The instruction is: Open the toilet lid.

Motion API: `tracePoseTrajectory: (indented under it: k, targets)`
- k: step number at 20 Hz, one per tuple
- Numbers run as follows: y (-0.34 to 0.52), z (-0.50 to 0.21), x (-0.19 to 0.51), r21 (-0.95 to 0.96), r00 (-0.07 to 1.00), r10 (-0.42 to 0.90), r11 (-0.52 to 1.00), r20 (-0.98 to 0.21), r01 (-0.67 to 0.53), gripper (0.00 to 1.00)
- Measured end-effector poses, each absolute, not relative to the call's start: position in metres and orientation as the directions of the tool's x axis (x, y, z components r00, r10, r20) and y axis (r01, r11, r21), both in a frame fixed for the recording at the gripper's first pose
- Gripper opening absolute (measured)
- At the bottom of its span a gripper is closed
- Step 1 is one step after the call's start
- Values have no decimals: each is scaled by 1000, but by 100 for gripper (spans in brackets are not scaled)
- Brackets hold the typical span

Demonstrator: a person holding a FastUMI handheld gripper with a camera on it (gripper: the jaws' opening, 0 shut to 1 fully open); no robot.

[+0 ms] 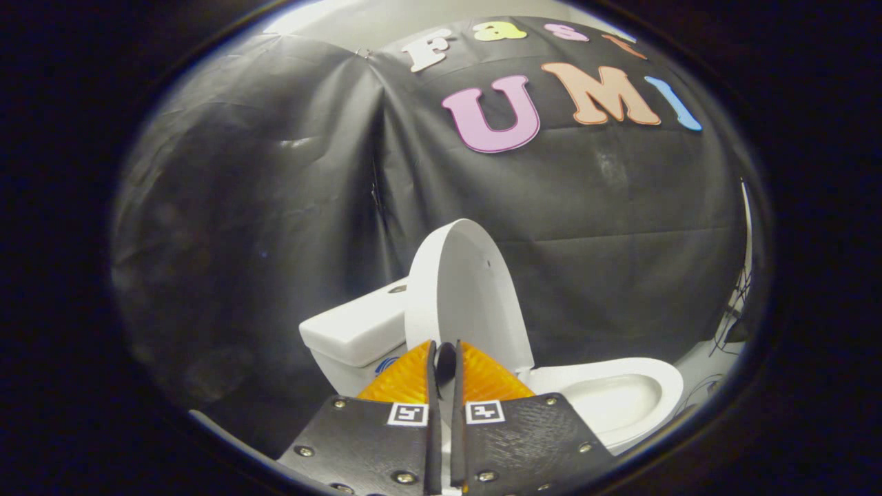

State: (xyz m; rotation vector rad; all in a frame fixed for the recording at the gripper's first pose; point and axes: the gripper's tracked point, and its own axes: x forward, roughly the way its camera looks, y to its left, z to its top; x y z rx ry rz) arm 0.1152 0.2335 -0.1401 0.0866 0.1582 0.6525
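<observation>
Item 1, toilet lid (463, 296): stands raised, close to upright, its edge turned toward my camera, leaning back toward the tank (355, 331) behind it; I judge it rests there because the hinge lets it tip past vertical, so it should hold without support. Item 2, seat and bowl (613, 393): exposed, beside and beyond the fingers, which tells me the opening step looks essentially done. Item 3, hand-held gripper (446, 365): its 2 fingers are pressed nearly together, only a thin slit between them, with a small dark rounded shape at the tips that I cannot identify; I cannot tell whether the tips touch the lid's lower edge or sit just short of it, and nothing I can name is pinched between them. Pose: I hold the tool roughly level, aimed straight at the base of the lid, fingers side by side, low relative to the lid's top. Item 4, black cloth wall (275, 207): backdrop behind the toilet.
</observation>
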Motion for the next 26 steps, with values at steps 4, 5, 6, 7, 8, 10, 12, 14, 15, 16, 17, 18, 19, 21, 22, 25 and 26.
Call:
tracePoseTrajectory:
  k: [4, 5, 6, 7, 8, 10, 12, 14, 15, 16, 17, 18, 19, 21, 22, 25, 26]
  targets:
    - [231, -144, 113, 110, 769, 626, 779, -128, -617, 18]
    - [232, -144, 113, 128, 761, 634, 773, -137, -621, 19]
    - [231, -141, 112, 139, 761, 635, 772, -133, -620, 25]
    - [230, -139, 111, 147, 762, 635, 772, -129, -619, 25]
    - [229, -138, 110, 151, 763, 634, 773, -128, -616, 25]
    - [229, -138, 107, 154, 763, 633, 773, -131, -615, 31]
    - [225, -136, 108, 150, 764, 633, 774, -130, -616, 34]
    - [220, -134, 107, 148, 765, 631, 775, -129, -614, 38]
    - [217, -132, 107, 158, 766, 631, 775, -126, -612, 43]
    - [217, -130, 107, 165, 766, 631, 774, -124, -611, 46]
    - [209, -128, 111, 153, 785, 607, 793, -122, -589, 48]
    - [200, -125, 115, 138, 804, 585, 810, -112, -570, 49]
    - [191, -119, 120, 133, 815, 572, 819, -98, -559, 51]
    - [175, -113, 128, 135, 836, 543, 836, -79, -531, 55]
    - [166, -110, 131, 138, 849, 523, 849, -77, -511, 55]
    - [142, -105, 136, 150, 866, 496, 863, -70, -482, 59]
    - [133, -104, 137, 149, 871, 485, 869, -71, -472, 59]
